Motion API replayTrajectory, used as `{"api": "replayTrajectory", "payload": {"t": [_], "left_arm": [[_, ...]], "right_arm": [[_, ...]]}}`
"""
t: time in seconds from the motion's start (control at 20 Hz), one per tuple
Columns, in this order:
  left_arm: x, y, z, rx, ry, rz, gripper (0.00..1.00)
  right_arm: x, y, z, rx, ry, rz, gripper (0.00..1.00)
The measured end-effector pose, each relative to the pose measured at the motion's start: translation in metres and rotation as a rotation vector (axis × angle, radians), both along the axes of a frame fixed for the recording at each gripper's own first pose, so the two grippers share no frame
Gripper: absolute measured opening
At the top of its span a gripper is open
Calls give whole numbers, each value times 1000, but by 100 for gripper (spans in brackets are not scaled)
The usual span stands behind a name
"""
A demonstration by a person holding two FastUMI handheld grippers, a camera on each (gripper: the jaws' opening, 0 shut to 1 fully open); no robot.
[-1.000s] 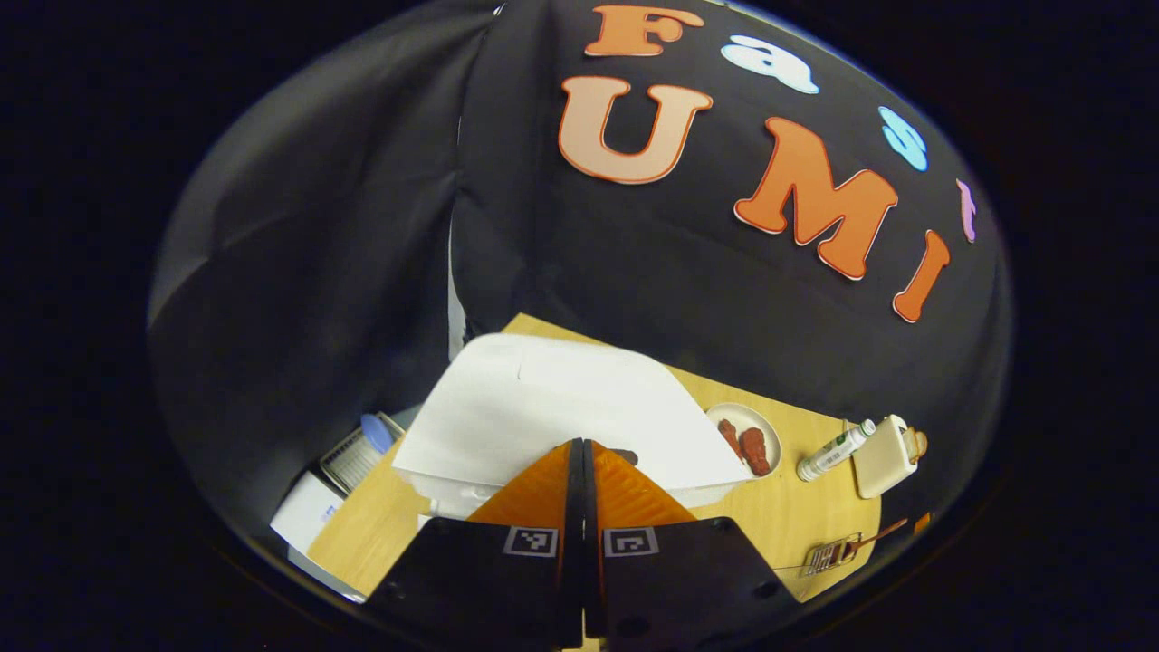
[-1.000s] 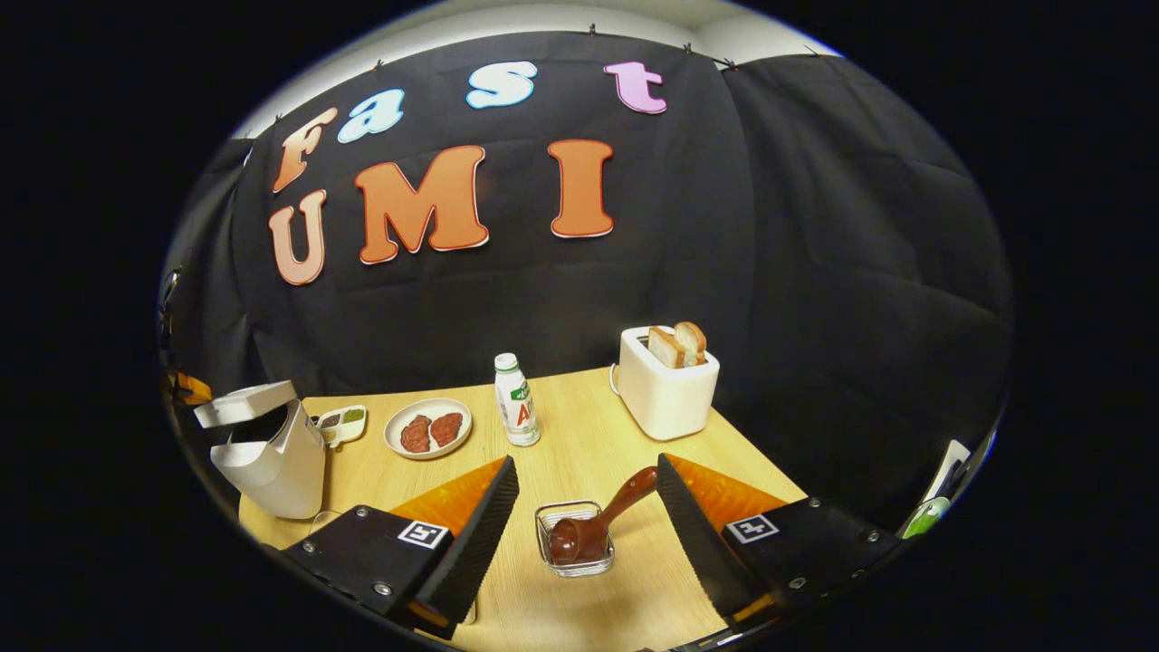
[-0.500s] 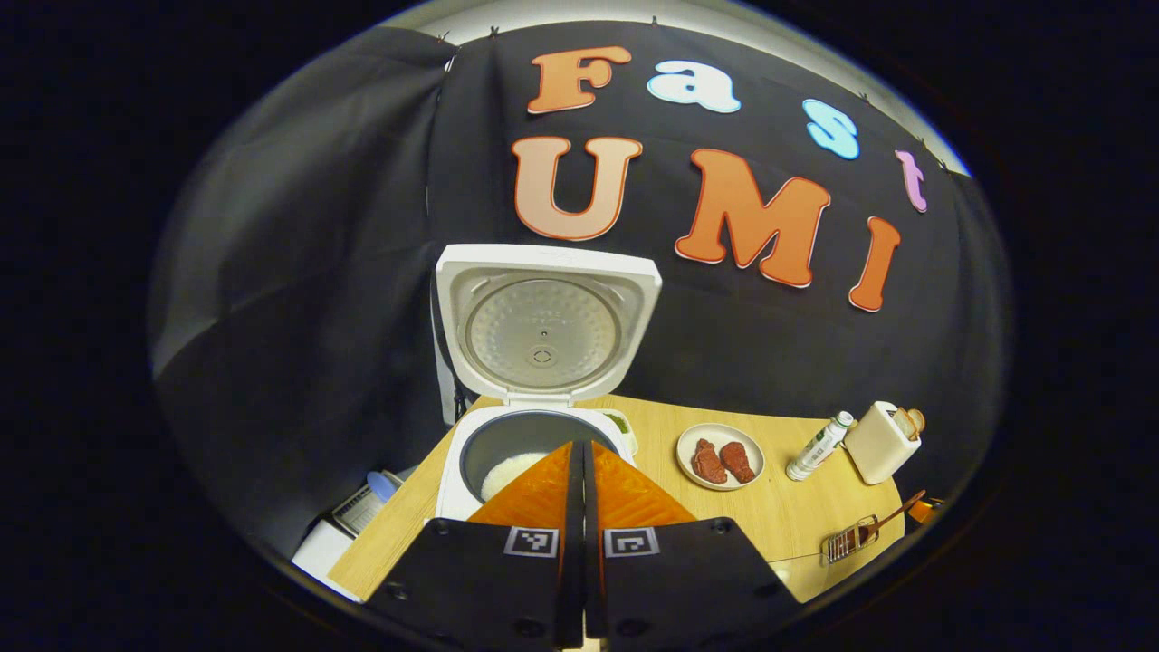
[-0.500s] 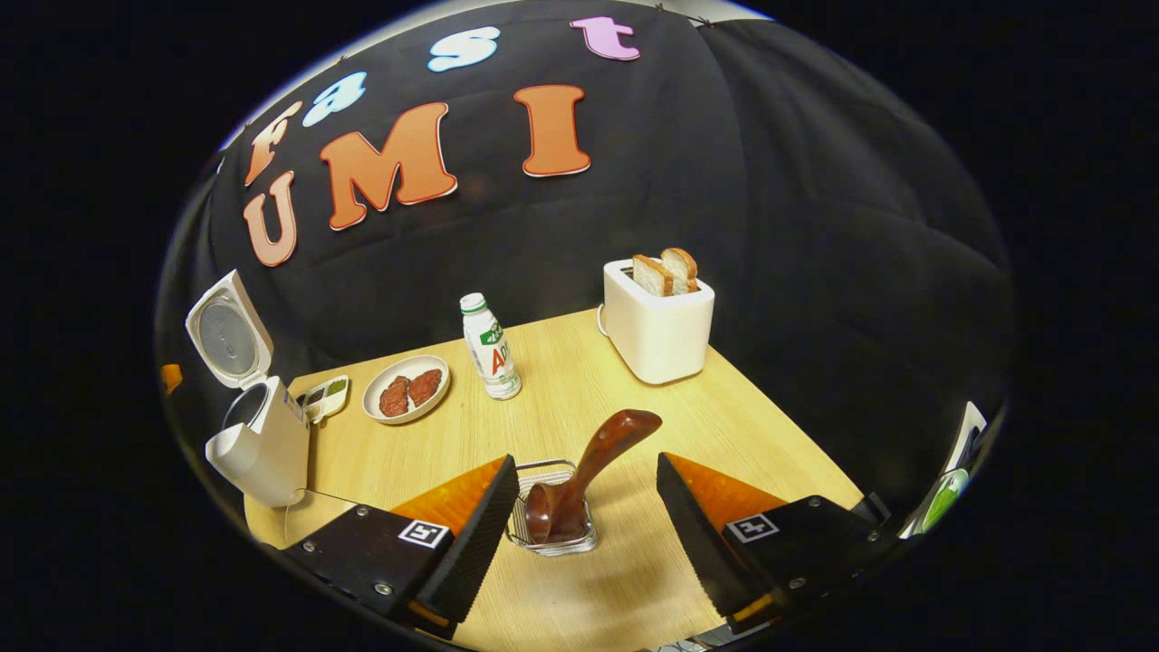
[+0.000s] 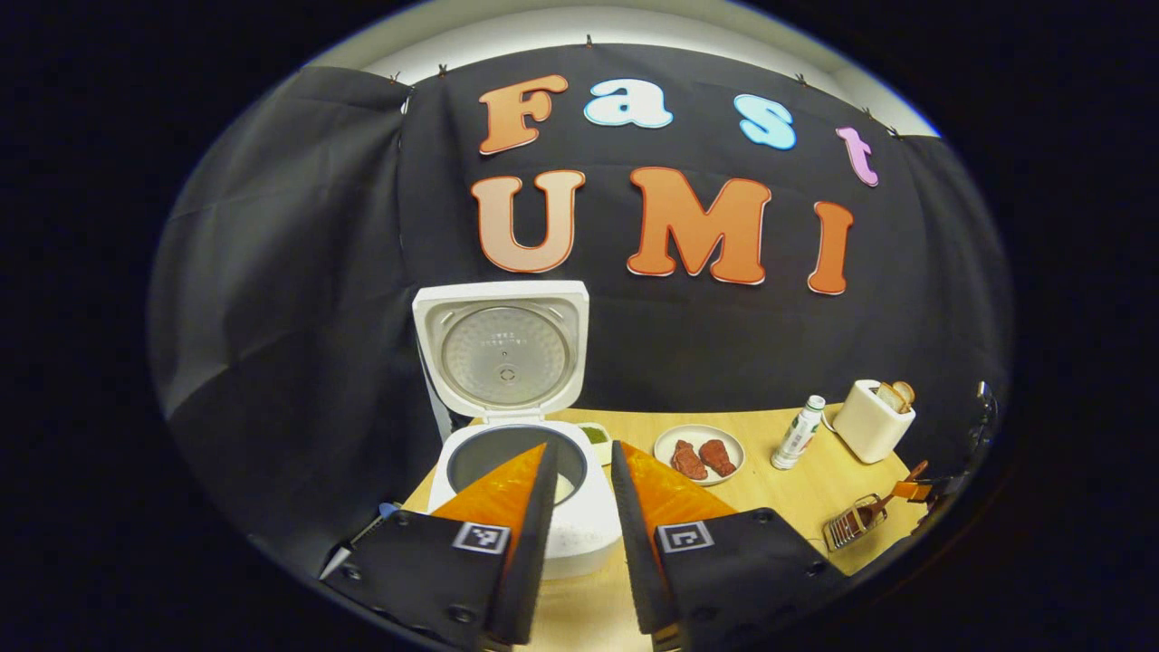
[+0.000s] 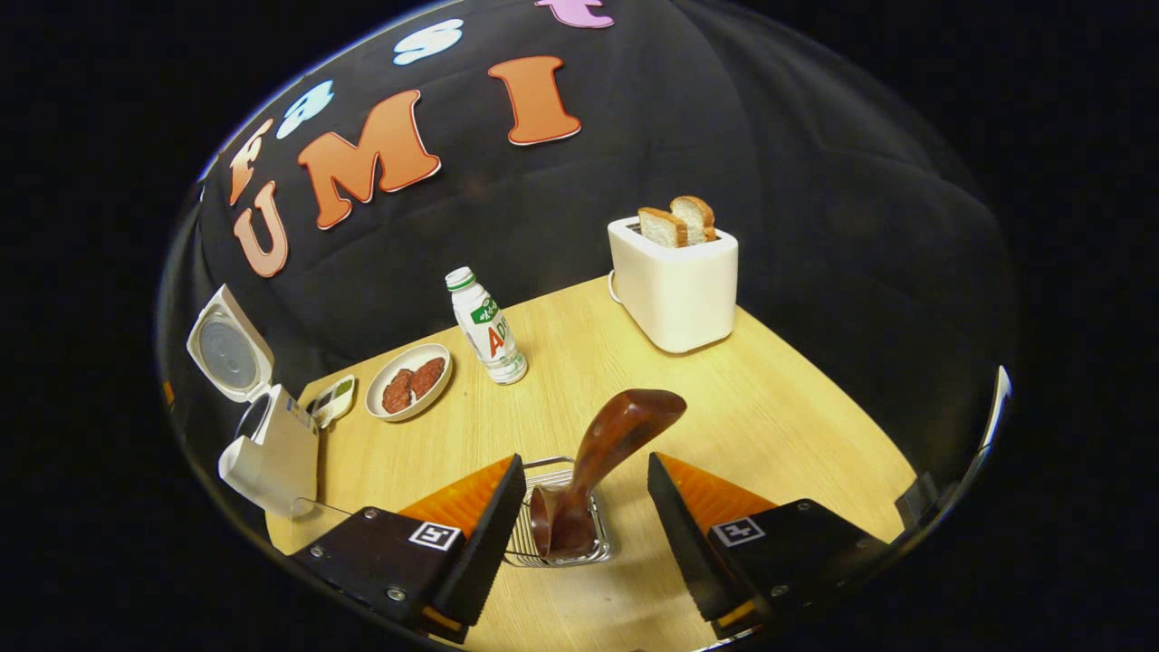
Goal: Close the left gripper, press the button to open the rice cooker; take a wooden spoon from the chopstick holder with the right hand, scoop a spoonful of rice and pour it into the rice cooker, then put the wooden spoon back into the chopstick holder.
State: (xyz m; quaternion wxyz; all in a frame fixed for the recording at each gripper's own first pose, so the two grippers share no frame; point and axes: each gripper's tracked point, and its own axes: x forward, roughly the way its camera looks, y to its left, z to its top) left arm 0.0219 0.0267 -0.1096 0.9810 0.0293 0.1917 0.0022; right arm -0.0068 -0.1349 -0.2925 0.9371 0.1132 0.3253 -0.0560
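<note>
The white rice cooker [image 5: 579,530] stands open, its lid [image 5: 501,349] upright over the grey inner pot [image 5: 480,453]. Just in front of the pot, my left gripper [image 5: 581,453] is open by a narrow gap and holds nothing. The brown wooden spoon [image 6: 605,444] stands bowl-down in the wire chopstick holder [image 6: 541,545]. My right gripper [image 6: 586,464] is open, one finger on each side of the spoon's handle, not touching it. Far left in the right gripper view, the rice cooker [image 6: 272,448] shows again. Far right in the left gripper view sits the chopstick holder [image 5: 851,528].
On the wooden table [image 6: 770,407] stand a white toaster [image 6: 675,285] with two bread slices, a small white bottle [image 6: 486,328], a plate [image 6: 409,391] with two meat pieces and a small dish [image 6: 330,398] next to the cooker. The table's right edge lies beyond the toaster.
The cooker's lid swung up and now stands fully open. My left gripper drew back and went from shut to slightly open. My right gripper came down closer around the spoon's handle.
</note>
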Motion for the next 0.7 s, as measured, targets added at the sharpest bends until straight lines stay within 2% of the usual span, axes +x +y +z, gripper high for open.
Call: {"api": "replayTrajectory", "payload": {"t": [0.05, 0.1, 0.2, 0.25, 0.35, 0.4, 0.45, 0.5, 0.7], "left_arm": [[-5, -3, -1, 1, 2, 0, 58], [-10, -8, -2, -3, 9, -2, 57], [-19, -13, -4, -14, 13, 4, 71], [-23, -14, -6, -11, 14, 14, 75], [-28, -15, -10, -1, 27, 24, 75], [-30, -14, -12, 3, 33, 30, 75], [-32, -15, -13, 4, 39, 30, 75], [-33, -16, -14, 0, 43, 32, 75], [-29, -21, -16, -18, 49, 11, 75]], "right_arm": [[4, -1, -3, 16, -3, -5, 84], [9, -2, -5, 32, -9, -15, 79], [17, -4, -7, 69, -22, -30, 72], [21, -4, -11, 80, -19, -34, 69], [24, -7, -16, 74, -20, -41, 57], [25, -8, -16, 70, -29, -49, 41], [27, -7, -15, 75, -41, -56, 40], [26, -2, -12, 97, -44, -56, 28], [14, 0, -8, 102, -56, -80, 18]]}}
